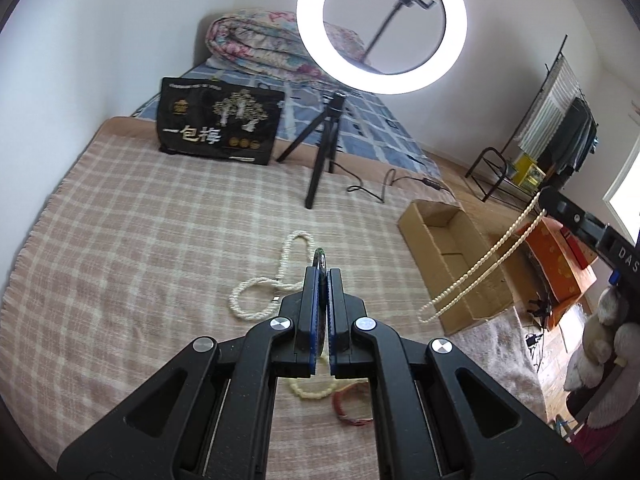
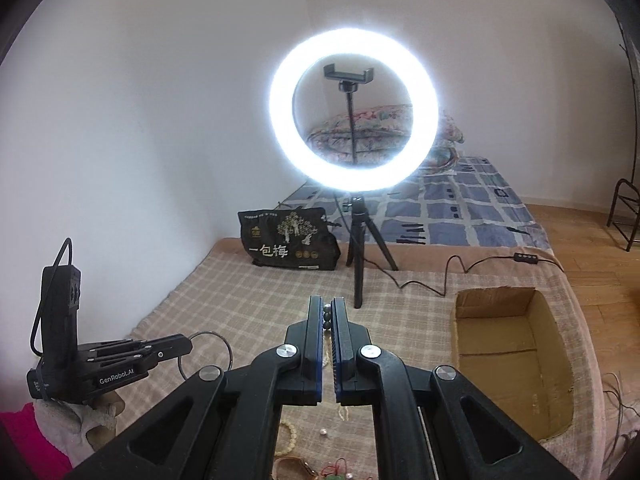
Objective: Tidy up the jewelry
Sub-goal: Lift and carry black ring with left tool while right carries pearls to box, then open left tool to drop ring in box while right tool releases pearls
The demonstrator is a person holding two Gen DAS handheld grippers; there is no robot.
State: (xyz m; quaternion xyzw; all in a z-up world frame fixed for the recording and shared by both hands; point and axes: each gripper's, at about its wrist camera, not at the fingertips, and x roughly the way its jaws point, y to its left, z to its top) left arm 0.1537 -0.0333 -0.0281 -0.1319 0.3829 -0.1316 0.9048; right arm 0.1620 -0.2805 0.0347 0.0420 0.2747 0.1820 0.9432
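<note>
My left gripper [image 1: 322,276] is shut on a dark green bangle [image 1: 319,258], held above the checked blanket. A white pearl necklace [image 1: 264,292] lies on the blanket just beyond it. A cream bead bracelet [image 1: 310,392] and a red cord bracelet [image 1: 352,410] lie under the gripper. My right gripper [image 2: 327,312] is shut on a string of beads [image 2: 327,317]; in the left wrist view a long pearl necklace [image 1: 480,264] hangs from it beside the open cardboard box [image 1: 452,248]. More small jewelry [image 2: 316,464] lies below the right gripper. The left gripper also shows in the right wrist view [image 2: 176,346].
A ring light on a tripod [image 1: 324,160] stands at the middle of the bed, its cable [image 1: 384,192] trailing right. A black printed bag [image 1: 218,122] leans behind it. A folded quilt [image 1: 256,38] lies at the back. The box also shows in the right wrist view [image 2: 516,360].
</note>
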